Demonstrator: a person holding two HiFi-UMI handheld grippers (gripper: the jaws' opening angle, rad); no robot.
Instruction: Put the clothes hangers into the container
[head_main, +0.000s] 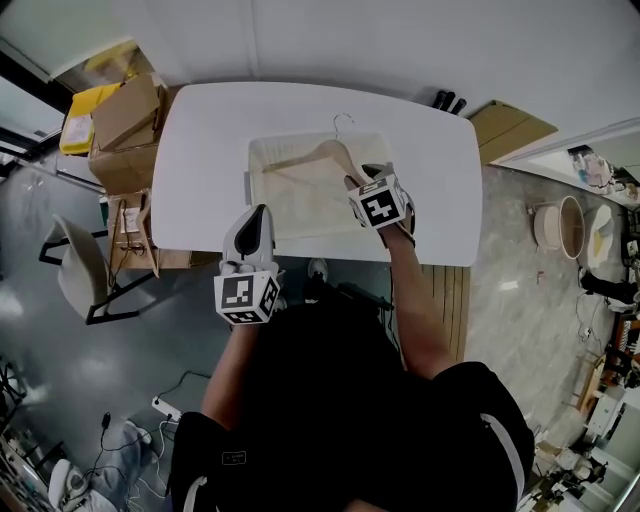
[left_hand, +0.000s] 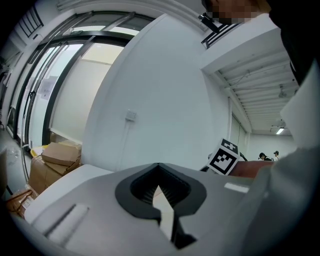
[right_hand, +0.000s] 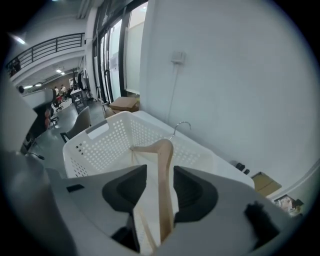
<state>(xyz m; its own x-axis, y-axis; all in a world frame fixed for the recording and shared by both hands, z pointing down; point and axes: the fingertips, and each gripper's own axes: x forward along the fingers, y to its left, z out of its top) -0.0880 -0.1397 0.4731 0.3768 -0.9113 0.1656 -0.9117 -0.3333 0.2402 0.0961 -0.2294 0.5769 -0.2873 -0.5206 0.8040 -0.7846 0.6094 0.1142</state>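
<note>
A white perforated basket stands in the middle of the white table. A wooden clothes hanger with a metal hook hangs over the basket's inside, its hook towards the far rim. My right gripper is shut on the hanger's right arm. In the right gripper view the hanger runs up between the jaws of the right gripper, above the basket. My left gripper is at the table's near edge, left of the basket. The left gripper is shut and empty, pointing at the wall.
Cardboard boxes are stacked off the table's left end, with a chair below them. Two small dark objects stand past the far right corner. A flat cardboard sheet lies on the floor at right.
</note>
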